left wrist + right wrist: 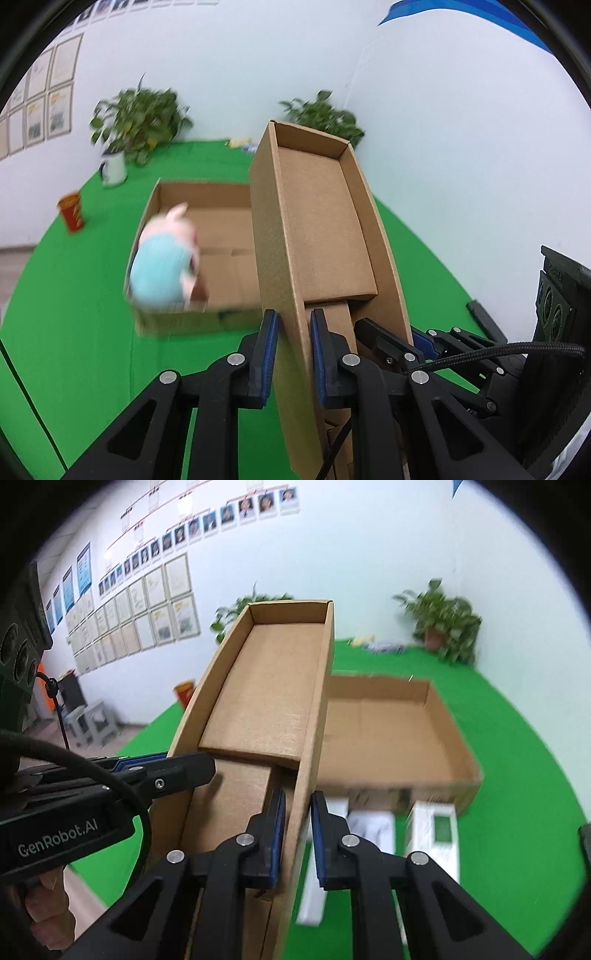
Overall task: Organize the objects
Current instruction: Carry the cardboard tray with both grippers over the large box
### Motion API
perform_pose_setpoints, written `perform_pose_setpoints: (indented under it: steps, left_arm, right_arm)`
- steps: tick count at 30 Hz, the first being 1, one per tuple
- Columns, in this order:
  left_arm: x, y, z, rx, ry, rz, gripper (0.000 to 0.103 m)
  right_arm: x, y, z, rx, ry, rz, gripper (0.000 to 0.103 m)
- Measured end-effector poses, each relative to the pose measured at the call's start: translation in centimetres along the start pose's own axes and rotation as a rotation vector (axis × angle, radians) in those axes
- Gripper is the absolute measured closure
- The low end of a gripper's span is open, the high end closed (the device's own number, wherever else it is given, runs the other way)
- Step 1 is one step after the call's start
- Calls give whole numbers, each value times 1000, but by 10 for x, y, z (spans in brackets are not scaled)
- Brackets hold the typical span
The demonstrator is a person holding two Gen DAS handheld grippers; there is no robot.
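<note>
Narrow brown cardboard tray [317, 221] hangs tilted above the green desk [74, 332], one side wall clamped in my left tool [293, 350], the other in my right tool [298, 834]. Plush pig [164, 258] already sits in the wide cardboard box [406, 738]; white cartons [432, 834] remain outside.

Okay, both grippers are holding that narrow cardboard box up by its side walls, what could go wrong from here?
1. The narrow box is pinched only on thin side walls by the left gripper and right gripper; the cardboard may flex or slip.
2. Lowered carelessly, it might hit the plush toy in the open box.
</note>
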State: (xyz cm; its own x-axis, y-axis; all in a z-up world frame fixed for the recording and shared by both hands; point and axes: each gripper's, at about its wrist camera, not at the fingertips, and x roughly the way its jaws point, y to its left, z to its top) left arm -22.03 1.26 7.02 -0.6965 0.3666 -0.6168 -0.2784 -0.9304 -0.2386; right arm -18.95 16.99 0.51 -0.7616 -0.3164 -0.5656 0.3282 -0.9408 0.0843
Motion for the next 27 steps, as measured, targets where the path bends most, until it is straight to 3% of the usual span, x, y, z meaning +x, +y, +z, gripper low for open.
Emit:
perform_pose_setpoints:
  steps: [5, 16, 22, 27]
  left_arm:
    - [16, -9, 50, 60, -46, -2, 89]
    - [72, 26, 157, 93, -58, 24, 88]
    - [116, 61, 188, 57, -9, 30, 88]
    - [153, 93, 181, 39, 39, 59, 88]
  right_arm:
    - [15, -17, 39, 12, -57, -31, 91]
    - [81, -25, 108, 41, -50, -18, 93]
    - [124, -23, 126, 49, -4, -5, 93]
    - [161, -23, 127, 54, 46, 17, 93]
